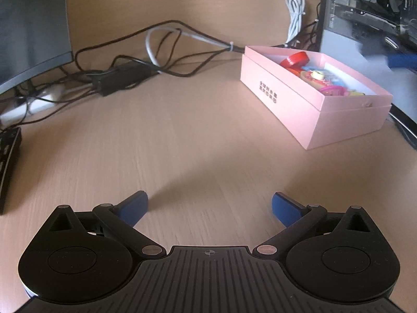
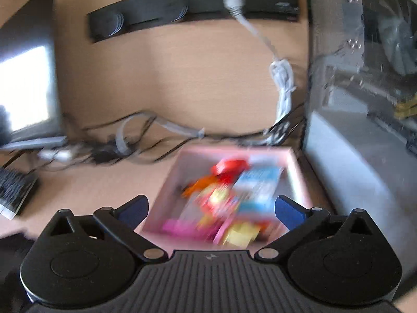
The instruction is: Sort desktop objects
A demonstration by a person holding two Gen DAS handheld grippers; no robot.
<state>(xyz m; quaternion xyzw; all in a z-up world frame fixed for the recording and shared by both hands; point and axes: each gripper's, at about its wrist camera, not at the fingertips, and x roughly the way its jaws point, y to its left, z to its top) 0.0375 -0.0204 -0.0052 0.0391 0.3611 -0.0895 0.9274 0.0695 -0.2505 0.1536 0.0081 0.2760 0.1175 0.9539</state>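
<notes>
Left gripper (image 1: 209,206): jaws spread wide, released, nothing between the blue pads but bare bench (image 1: 198,140). Right gripper (image 2: 211,208): jaws likewise spread wide and holding nothing, hanging over the near end of the pink box (image 2: 299,177), whose contents show between the two blue pads.

Outward from the left jaws: only bare wood ahead, no loose object in sight. Pink box (image 1: 307,114) ahead and well off to the right, long axis running from near right to far left, far corner toward the cable tangle (image 1: 125,75). From the right jaws: same box directly ahead and below, long axis running away along the pointing line. Right hand clearly the nearer of the two to the box; left hand well apart from it.

Inside the box: a red roll (image 1: 295,58) at the far end, orange, pink, yellow and light-blue pieces heaped toward the near end; right wrist view too blurred to name them singly. Box open, lid not seen.

Beyond: a monitor (image 1: 31,26) far left, a coiled white cord (image 1: 294,15) hanging on the back wall, a computer case (image 1: 370,13) just behind the box on the right, a keyboard edge (image 1: 7,156) at the left.

Judged from this: sorting looks nearly or wholly finished, unless further things lie out of view.
</notes>
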